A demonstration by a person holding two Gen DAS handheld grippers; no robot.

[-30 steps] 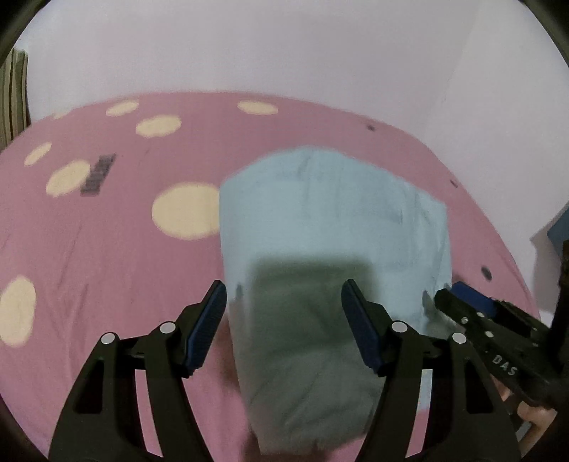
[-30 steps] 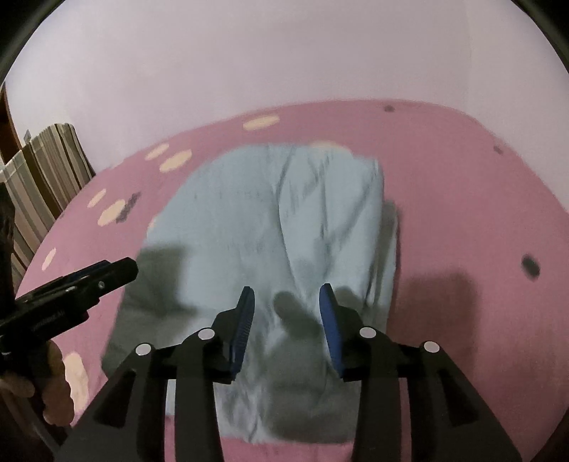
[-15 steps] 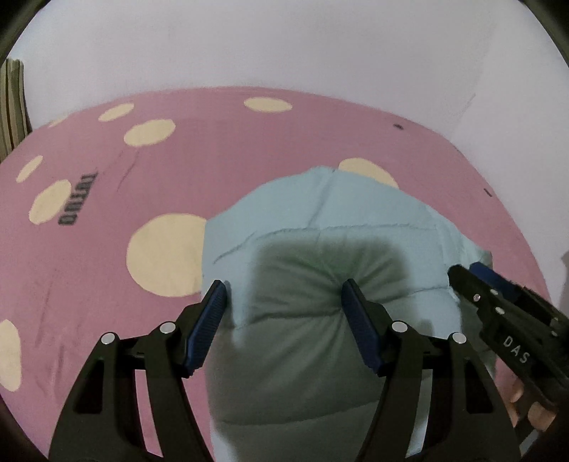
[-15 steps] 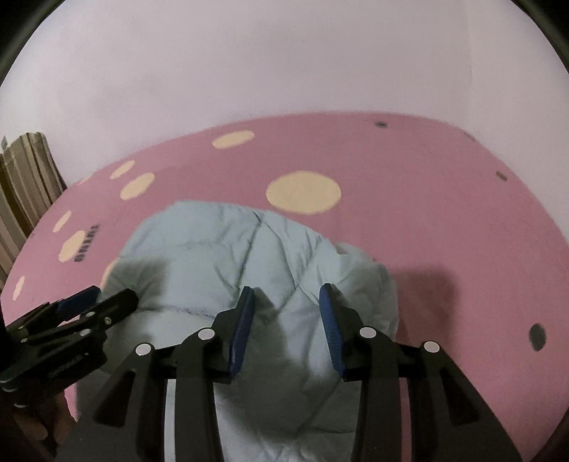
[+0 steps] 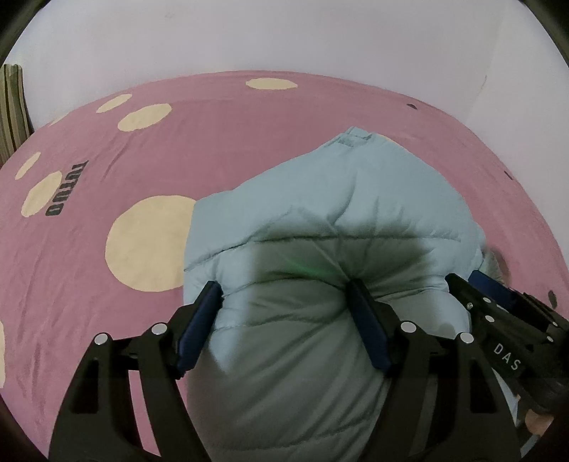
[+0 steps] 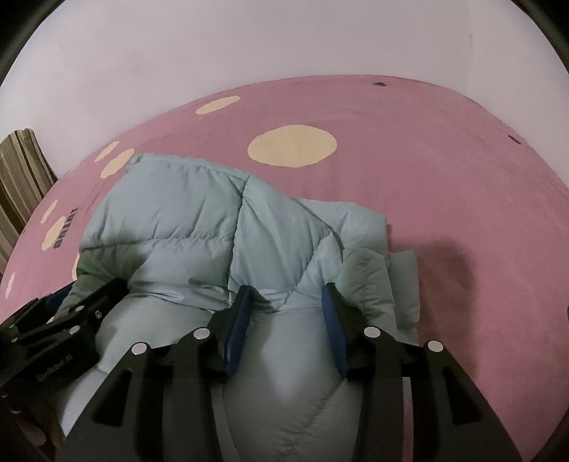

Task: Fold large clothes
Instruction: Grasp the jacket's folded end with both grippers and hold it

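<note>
A light blue puffer jacket (image 5: 330, 199) lies folded in a thick bundle on the pink bed sheet (image 5: 142, 117). My left gripper (image 5: 284, 298) is open, its fingers pressed down into the near part of the padding on either side of a bulge. My right gripper (image 6: 288, 302) is open too, fingers pressing into the jacket (image 6: 199, 220) beside it. The right gripper shows at the right edge of the left wrist view (image 5: 498, 305); the left gripper shows at the left edge of the right wrist view (image 6: 64, 312). A folded sleeve or edge (image 6: 391, 277) sticks out at the right.
The sheet has cream dots (image 6: 291, 145) and a dark printed word (image 5: 65, 192). White walls (image 5: 249, 32) close off the bed behind and to the right. A striped curtain (image 6: 17, 170) hangs at the far left.
Both grippers came down and closer onto the jacket. The far half of the jacket has come over toward me, so the flat shape is now a shorter, puffier bundle.
</note>
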